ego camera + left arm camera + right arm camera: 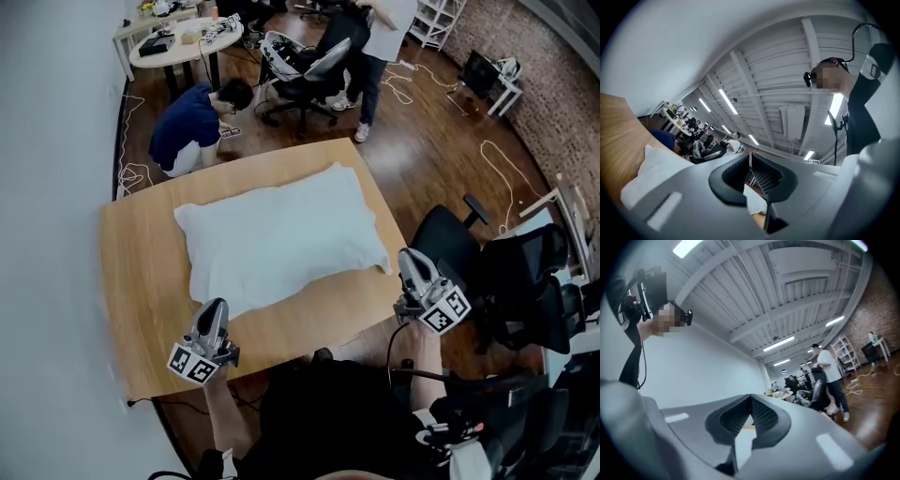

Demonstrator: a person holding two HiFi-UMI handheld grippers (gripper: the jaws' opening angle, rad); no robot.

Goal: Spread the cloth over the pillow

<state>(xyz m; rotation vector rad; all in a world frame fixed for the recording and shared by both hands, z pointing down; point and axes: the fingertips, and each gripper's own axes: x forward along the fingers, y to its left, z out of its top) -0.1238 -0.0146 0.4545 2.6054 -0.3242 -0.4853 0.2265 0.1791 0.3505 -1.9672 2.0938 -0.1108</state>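
Note:
A white pillow [281, 239] lies in the middle of the wooden table [141, 281], and its top looks like a smooth pale cloth; I cannot tell cloth from pillow. My left gripper [217, 306] is at the pillow's near left edge, jaws shut and empty. My right gripper [411, 255] is shut just off the near right corner, holding nothing. In the left gripper view the jaws [750, 155] meet, with the pillow [649, 174] to the left. The jaws [751, 398] also meet in the right gripper view.
A person [195, 120] crouches at the table's far side. Another person [377, 47] stands by an office chair [305, 61]. Black office chairs [464, 246] stand close on my right. A wall runs along the left. Cables [502, 164] lie on the floor.

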